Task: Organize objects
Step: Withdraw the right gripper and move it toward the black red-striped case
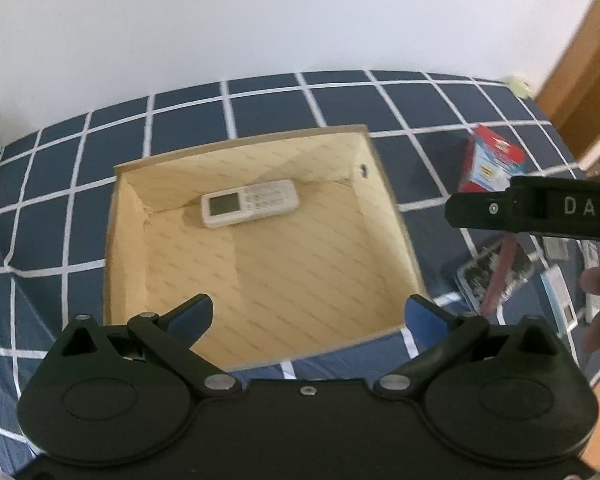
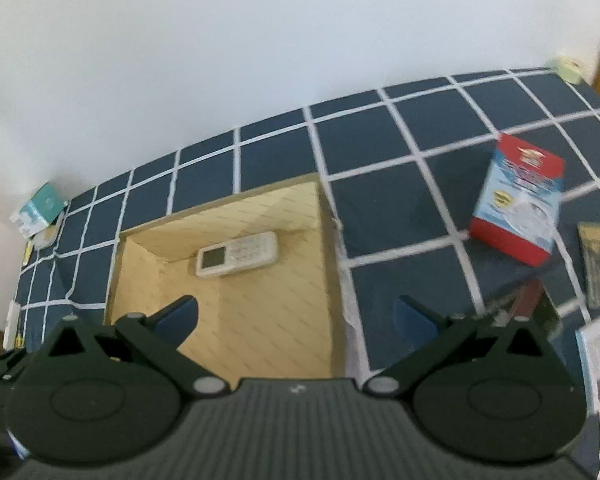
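Lettering "DAS" legible on right gripper (image 1: 540, 208) body; other print blurred.

Bright, even indoor light with soft shadows inside the cardboard box (image 1: 260, 248); fisheye bending curves the edges, and the red carton (image 2: 518, 206) is motion-blurred.

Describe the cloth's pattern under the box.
Navy cloth with a white grid; right wrist view.

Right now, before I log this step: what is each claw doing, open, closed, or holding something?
Left claw: open, holding nothing, above the cardboard box.
Right claw: open, holding nothing, over the box's right wall.
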A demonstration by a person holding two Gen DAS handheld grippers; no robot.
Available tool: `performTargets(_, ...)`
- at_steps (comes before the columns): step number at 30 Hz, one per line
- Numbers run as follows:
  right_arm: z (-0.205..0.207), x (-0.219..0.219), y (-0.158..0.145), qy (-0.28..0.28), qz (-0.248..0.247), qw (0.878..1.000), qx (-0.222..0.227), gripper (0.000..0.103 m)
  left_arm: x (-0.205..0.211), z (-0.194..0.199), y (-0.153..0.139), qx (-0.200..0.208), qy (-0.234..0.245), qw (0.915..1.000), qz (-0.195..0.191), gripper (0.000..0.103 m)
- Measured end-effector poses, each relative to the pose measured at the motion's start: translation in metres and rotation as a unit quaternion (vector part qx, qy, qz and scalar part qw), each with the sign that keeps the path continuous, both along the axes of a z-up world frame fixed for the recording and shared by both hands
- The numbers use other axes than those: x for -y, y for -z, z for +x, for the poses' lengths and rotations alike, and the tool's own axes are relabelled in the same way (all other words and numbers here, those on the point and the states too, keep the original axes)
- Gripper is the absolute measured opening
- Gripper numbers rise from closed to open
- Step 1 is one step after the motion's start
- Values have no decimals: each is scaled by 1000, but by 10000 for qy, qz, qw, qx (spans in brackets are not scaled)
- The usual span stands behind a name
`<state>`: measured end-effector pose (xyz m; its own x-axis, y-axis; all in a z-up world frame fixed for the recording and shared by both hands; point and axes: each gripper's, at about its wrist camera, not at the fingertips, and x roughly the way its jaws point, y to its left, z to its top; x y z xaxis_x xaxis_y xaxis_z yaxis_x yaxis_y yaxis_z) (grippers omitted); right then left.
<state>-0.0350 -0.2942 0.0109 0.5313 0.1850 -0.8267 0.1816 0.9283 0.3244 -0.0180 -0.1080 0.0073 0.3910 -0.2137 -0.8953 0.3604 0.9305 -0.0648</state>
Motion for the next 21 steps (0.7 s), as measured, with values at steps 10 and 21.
performTargets(10,-31,36,-1,261,-176,9995,-36,103,36,-13,0,39,200,9998,81,103)
performTargets(21,-17,108,10,-95,-279,9993,-246,103,99,-11,15,-119,-351,9992,154,103)
